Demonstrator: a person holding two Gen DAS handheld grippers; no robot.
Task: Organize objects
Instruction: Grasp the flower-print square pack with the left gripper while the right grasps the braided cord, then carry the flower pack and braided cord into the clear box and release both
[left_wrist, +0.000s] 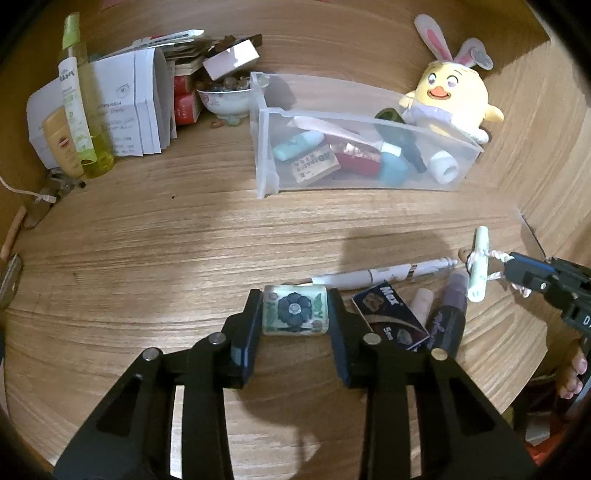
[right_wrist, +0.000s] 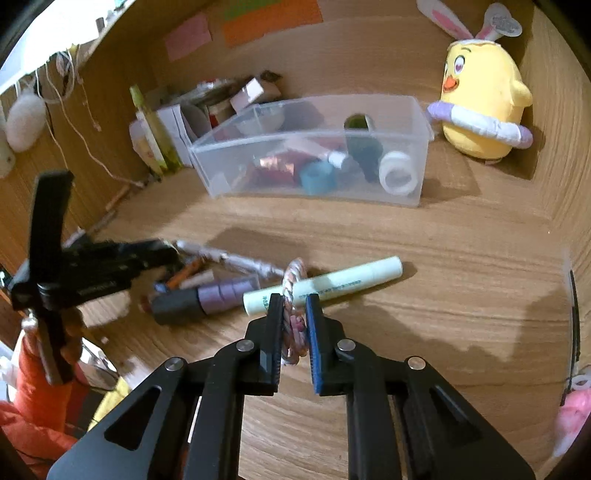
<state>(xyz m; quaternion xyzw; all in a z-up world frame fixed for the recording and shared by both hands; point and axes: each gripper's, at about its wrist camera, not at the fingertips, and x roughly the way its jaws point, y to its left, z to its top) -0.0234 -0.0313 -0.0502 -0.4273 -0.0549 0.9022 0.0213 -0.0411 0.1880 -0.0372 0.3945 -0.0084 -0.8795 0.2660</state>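
Wooden desk (left_wrist: 147, 236) is carrying everything, and two sets of tongs are working along its near edge. Left gripper (left_wrist: 294, 314) is pinching a small glassy block (left_wrist: 294, 311) printed with a dark flower; both pads are pressing its sides, and the block is sitting squarely between the fingertips. Whether it is lifted off the wood I cannot tell. Right gripper (right_wrist: 294, 314) is pressed nearly together on a twisted pink-and-white cord loop (right_wrist: 293, 295), which is circling a pale green tube (right_wrist: 332, 282) lying crosswise just beyond the tips. In the left wrist view the same tube (left_wrist: 479, 264) is showing at the right with the cord running to the right gripper (left_wrist: 515, 271).

Just right of the block are lying a dark Max box (left_wrist: 391, 314), a white pen (left_wrist: 384, 275) and a purple stick (left_wrist: 448, 314), all crowding close. Far beyond, a clear bin (left_wrist: 266, 147) is standing with its top open, holding small bottles and tape rolls. Bare wood is stretching between the near clutter and the bin. A yellow chick plush (left_wrist: 452, 96) is sitting at the bin's far right, close to the wooden side wall. Papers (left_wrist: 133, 103) and a green bottle (left_wrist: 79, 103) are filling the far left corner
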